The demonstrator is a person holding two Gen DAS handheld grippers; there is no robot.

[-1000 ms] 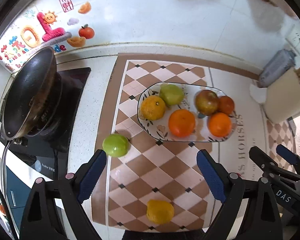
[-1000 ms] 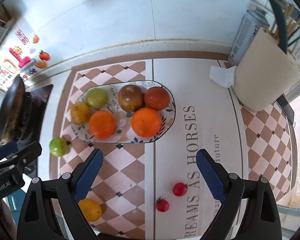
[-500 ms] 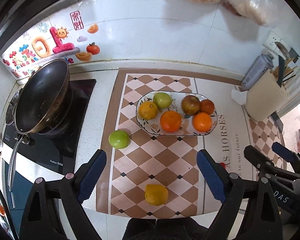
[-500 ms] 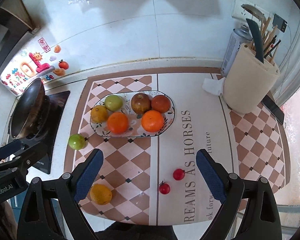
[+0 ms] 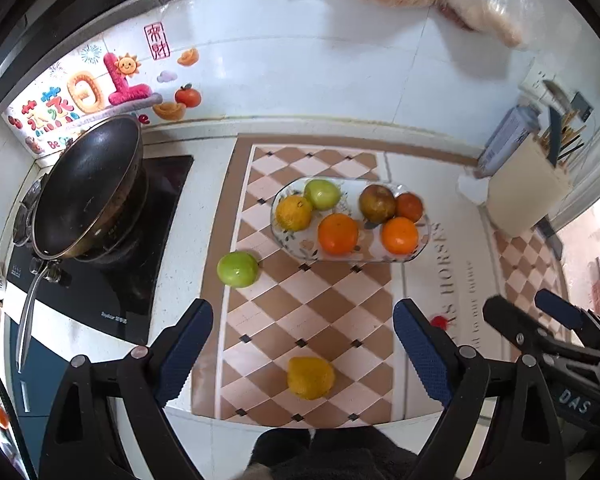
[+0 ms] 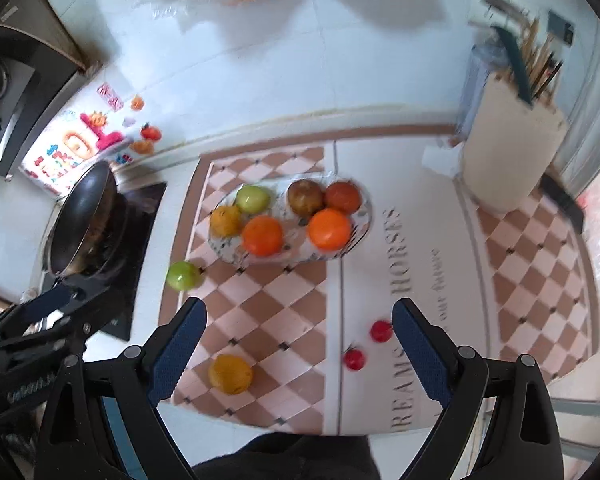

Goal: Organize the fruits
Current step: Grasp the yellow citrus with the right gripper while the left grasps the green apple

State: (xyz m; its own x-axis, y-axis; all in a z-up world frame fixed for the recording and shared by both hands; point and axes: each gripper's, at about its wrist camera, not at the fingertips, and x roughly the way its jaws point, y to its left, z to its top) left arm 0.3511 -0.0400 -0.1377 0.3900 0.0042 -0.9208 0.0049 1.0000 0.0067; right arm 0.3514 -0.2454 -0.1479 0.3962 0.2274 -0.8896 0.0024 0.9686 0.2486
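Note:
An oval patterned plate (image 5: 284,236) (image 6: 224,250) holds several fruits: oranges, a green apple, a yellow citrus, a brownish apple and a red fruit. A green apple (image 5: 237,269) (image 6: 184,275) lies on the mat left of the plate. A yellow citrus (image 5: 310,377) (image 6: 230,373) lies near the front edge. Two small red tomatoes (image 6: 381,331) (image 6: 354,359) lie on the mat's right part. My left gripper (image 5: 304,356) is open and empty, high above the yellow citrus. My right gripper (image 6: 300,352) is open and empty, high above the mat.
A black wok (image 5: 88,188) sits on a dark cooktop (image 5: 112,280) at the left. A cream utensil holder (image 5: 526,192) (image 6: 508,160) and a spray can (image 5: 504,140) stand at the back right. The counter's front edge lies just below the grippers.
Both grippers have pulled up and back from the counter, so the plate and fruit look smaller and more of the wall shows. No fruit has moved. Both stay open.

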